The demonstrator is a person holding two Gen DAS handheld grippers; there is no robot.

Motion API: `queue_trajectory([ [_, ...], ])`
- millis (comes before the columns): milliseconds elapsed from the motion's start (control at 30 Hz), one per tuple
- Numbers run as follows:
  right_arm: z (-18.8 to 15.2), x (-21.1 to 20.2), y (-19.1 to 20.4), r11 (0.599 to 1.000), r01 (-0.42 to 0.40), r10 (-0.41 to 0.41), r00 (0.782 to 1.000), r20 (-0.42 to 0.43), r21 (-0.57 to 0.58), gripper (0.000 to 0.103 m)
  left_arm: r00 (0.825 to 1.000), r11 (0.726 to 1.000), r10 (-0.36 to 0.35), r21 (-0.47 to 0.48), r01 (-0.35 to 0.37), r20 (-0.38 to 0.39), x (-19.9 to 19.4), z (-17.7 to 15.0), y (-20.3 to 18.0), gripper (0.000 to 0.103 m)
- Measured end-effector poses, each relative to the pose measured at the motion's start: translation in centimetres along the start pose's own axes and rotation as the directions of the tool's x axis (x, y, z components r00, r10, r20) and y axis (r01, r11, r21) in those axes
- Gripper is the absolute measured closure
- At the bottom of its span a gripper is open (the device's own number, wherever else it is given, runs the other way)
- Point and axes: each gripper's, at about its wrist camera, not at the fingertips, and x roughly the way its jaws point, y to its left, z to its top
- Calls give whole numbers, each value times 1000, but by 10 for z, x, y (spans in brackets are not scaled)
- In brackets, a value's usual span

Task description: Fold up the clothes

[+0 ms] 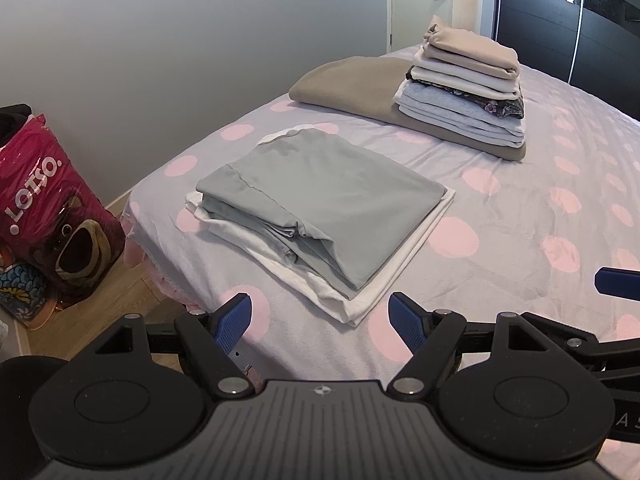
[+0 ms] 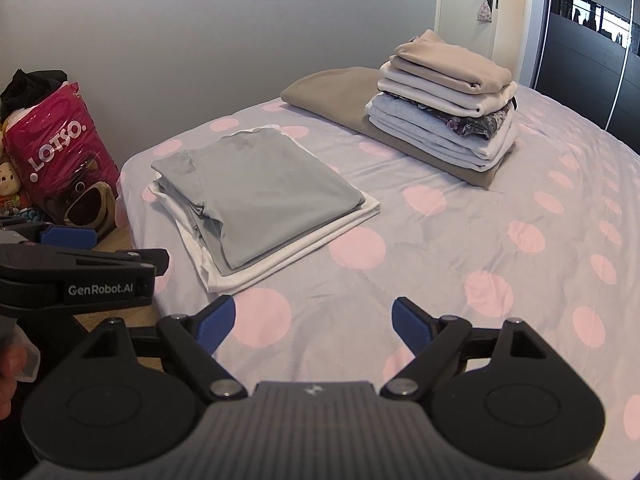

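We hold both tools back from the work, above the near edge of the bed point(image 2: 460, 240). The left gripper point(image 1: 320, 322) has its fingers spread wide and holds nothing; the right gripper point(image 2: 312, 326) is likewise spread wide and empty.

The grey garment point(image 1: 320, 200) lies folded into a flat rectangle on top of a folded white garment point(image 1: 404, 252), near the left corner of the bed. We judge that they are stacked this way to keep finished items in one compact pile and leave the spotted cover free as a working surface.

A taller stack of folded clothes point(image 2: 444, 108) rests on a beige blanket point(image 2: 324, 88) toward the far side, well apart from the near pile. A pink bag point(image 2: 64, 152) stands on the floor beside the bed.

We judge this fold complete; no unfolded garment shows in either view.
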Motion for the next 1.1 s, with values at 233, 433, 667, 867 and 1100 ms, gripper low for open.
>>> queue_trajectory([
  [233, 0, 0, 0, 1000, -7, 7, 1000, -2, 5, 15, 1000, 1000, 4, 5, -4, -1, 0, 0, -1, 28],
  [433, -1, 1, -1, 1000, -8, 9, 1000, -7, 9, 15, 1000, 1000, 12, 12, -12, 7, -2, 0, -1, 28],
  [667, -2, 1, -1, 1000, -12, 12, 1000, -7, 6, 15, 1000, 1000, 11, 21, -12, 8, -3, 0, -3, 28],
  [867, -2, 1, -1, 1000, -13, 13, 1000, -9, 6, 14, 1000, 1000, 11, 22, -12, 6, -4, 0, -4, 28],
  [1100, -3, 0, 1, 1000, -14, 14, 1000, -10, 1, 14, 1000, 1000, 10, 21, -10, 5, -4, -1, -4, 29],
])
